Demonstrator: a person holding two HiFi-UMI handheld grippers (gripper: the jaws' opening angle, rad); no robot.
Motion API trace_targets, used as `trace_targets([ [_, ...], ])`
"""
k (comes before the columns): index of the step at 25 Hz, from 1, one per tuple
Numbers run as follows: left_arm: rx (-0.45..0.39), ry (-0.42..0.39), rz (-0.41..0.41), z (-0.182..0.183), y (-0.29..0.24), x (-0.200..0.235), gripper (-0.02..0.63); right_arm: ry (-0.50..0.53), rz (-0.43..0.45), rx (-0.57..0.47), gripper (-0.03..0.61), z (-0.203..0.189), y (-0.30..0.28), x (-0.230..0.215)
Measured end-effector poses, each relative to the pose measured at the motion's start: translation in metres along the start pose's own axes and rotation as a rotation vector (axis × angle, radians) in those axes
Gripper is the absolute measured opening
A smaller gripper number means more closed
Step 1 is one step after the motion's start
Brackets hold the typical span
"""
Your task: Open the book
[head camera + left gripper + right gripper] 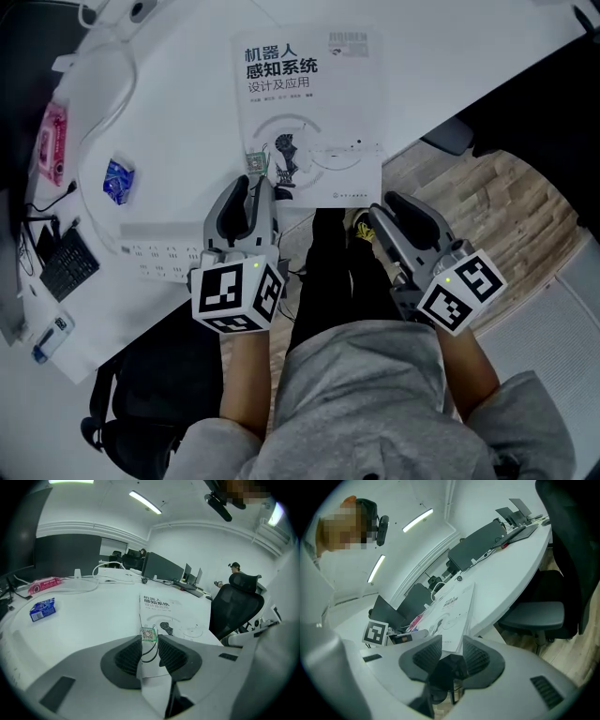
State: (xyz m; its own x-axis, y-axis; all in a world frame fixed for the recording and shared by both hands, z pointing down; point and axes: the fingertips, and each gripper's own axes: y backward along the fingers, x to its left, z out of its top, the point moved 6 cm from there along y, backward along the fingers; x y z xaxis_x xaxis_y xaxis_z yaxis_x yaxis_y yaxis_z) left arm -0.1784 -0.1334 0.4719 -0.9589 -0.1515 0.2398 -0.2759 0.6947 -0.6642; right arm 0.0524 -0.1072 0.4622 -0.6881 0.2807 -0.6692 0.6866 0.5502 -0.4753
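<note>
A white book (pixel 309 112) with a printed cover lies shut on the white table (pixel 178 112), its near edge at the table's rim. My left gripper (pixel 255 195) is shut on the book's near left corner; in the left gripper view the cover (pixel 173 616) runs away from the gripper (pixel 150 651), with the corner pinched between the pads. My right gripper (pixel 386 214) is at the near right corner. In the right gripper view that corner of the book (pixel 451 616) sits between the parted jaws of the gripper (pixel 452 653), which stand open, not pressing on it.
On the table's left part lie a blue packet (pixel 118 180), a pink packet (pixel 52 141), a white power strip (pixel 159 255) and a black keyboard (pixel 67 264). A black office chair (pixel 236 606) stands right of the table. Monitors (pixel 161 566) line the far side.
</note>
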Motion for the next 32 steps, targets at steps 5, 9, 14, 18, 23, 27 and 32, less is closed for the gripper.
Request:
trace_targets([
  [5,0.022,-0.01,0.028,-0.001,-0.001,0.003,0.11,-0.02,-0.007,0.002,0.129,-0.004,-0.002,-0.001],
  [9,0.036,-0.011,0.024,0.0,-0.003,0.003,0.109,-0.036,-0.003,0.004,0.129,-0.008,-0.008,0.001],
  [14,0.04,-0.008,0.024,-0.001,-0.003,0.001,0.109,-0.04,-0.03,0.02,0.129,-0.011,-0.011,-0.002],
  [18,0.041,0.001,0.006,-0.001,-0.006,-0.001,0.109,-0.023,-0.053,0.006,0.129,-0.008,-0.012,-0.003],
  [23,0.075,-0.012,-0.024,-0.005,0.001,-0.004,0.109,-0.081,-0.029,-0.07,0.129,-0.002,-0.01,-0.001],
  [27,0.075,0.0,-0.06,-0.006,-0.007,-0.02,0.109,-0.104,0.007,-0.118,0.129,0.013,0.002,-0.009],
  [32,0.085,0.022,-0.101,-0.008,-0.008,-0.029,0.109,-0.136,-0.081,-0.08,0.127,0.01,-0.007,-0.021],
])
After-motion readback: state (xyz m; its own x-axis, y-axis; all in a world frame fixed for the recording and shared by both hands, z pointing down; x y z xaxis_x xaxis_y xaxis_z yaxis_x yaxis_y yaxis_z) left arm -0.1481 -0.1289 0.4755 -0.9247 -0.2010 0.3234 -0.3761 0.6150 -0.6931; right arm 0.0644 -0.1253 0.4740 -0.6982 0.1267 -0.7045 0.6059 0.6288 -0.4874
